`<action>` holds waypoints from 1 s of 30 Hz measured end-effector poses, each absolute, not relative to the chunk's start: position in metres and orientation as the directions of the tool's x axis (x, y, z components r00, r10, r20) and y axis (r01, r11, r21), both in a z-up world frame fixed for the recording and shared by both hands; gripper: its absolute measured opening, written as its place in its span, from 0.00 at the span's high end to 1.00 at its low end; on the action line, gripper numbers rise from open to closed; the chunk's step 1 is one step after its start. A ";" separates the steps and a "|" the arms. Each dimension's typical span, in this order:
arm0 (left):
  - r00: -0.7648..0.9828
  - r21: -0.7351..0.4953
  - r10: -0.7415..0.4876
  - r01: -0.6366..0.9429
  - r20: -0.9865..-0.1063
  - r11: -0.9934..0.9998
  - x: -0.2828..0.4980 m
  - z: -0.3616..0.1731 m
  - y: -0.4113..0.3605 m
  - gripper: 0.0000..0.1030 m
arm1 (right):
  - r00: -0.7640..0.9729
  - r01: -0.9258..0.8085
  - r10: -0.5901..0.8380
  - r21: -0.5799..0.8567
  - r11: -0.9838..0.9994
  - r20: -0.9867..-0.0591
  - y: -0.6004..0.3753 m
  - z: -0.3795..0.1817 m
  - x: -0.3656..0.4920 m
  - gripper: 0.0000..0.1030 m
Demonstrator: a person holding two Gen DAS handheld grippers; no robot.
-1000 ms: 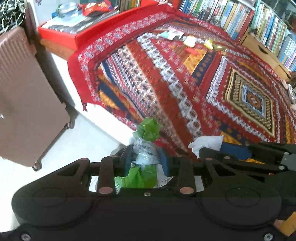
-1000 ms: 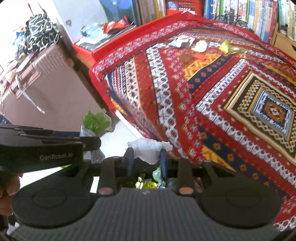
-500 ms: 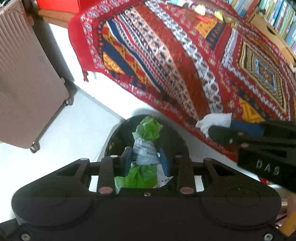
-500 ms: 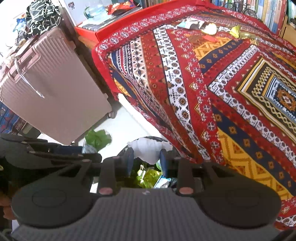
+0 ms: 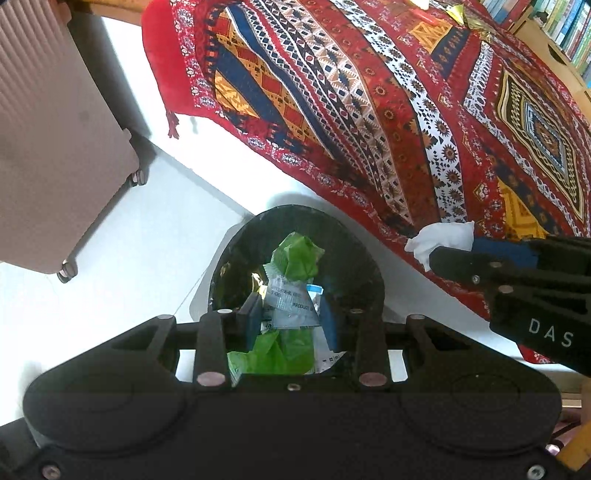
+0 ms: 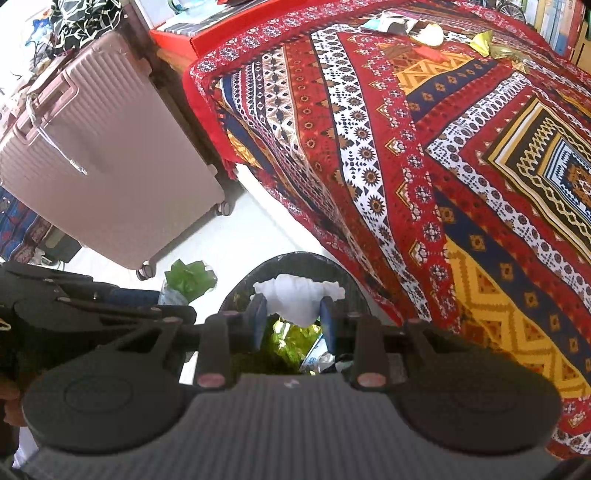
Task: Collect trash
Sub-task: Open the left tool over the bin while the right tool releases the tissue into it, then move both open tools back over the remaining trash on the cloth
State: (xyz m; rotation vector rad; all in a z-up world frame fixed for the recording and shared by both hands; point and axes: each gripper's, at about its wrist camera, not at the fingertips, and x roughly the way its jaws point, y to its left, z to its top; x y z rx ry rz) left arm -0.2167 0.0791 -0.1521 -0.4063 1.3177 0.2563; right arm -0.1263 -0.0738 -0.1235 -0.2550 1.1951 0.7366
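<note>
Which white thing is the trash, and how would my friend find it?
Start at the big red patterned blanket, then drop to the black bin at its edge. Above the bin, the right gripper is opening around a crumpled white tissue. The neighbouring bundle is a green wrapper.

Below both tools sits the bin (image 5: pixel 369 266) on the floor (image 5: pixel 147 236), just beside the bed (image 6: pixel 461 184); the suitcase (image 6: pixel 110 166) stands left of it.

**Bright room, loud bedspread**

We've got a white floor (image 5: pixel 147 236), a bed under a red patterned spread (image 6: pixel 443 166), a ribbed pink suitcase (image 6: pixel 110 166) standing by its corner, and bookshelves (image 5: pixel 569 26) behind.
</note>
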 end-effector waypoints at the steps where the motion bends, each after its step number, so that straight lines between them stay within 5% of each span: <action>1: 0.237 -0.142 -0.046 -0.407 -0.970 0.902 -0.216 -0.152 0.079 0.68 | 0.170 -0.640 0.383 0.194 0.744 -0.908 -0.073 -0.124 -0.126 0.61; 4: 0.237 -0.141 -0.045 -0.408 -0.970 0.902 -0.215 -0.152 0.079 0.58 | 0.170 -0.637 0.385 0.197 0.745 -0.907 -0.073 -0.124 -0.125 0.58; 6: 0.238 -0.139 -0.041 -0.409 -0.970 0.902 -0.214 -0.151 0.079 0.58 | 0.169 -0.634 0.386 0.200 0.747 -0.907 -0.073 -0.124 -0.124 0.46; 30: 0.355 -0.109 0.047 -0.408 -0.934 0.907 -0.192 -0.096 0.082 0.42 | 0.248 -0.568 0.431 0.230 0.790 -0.868 -0.089 -0.087 -0.105 0.39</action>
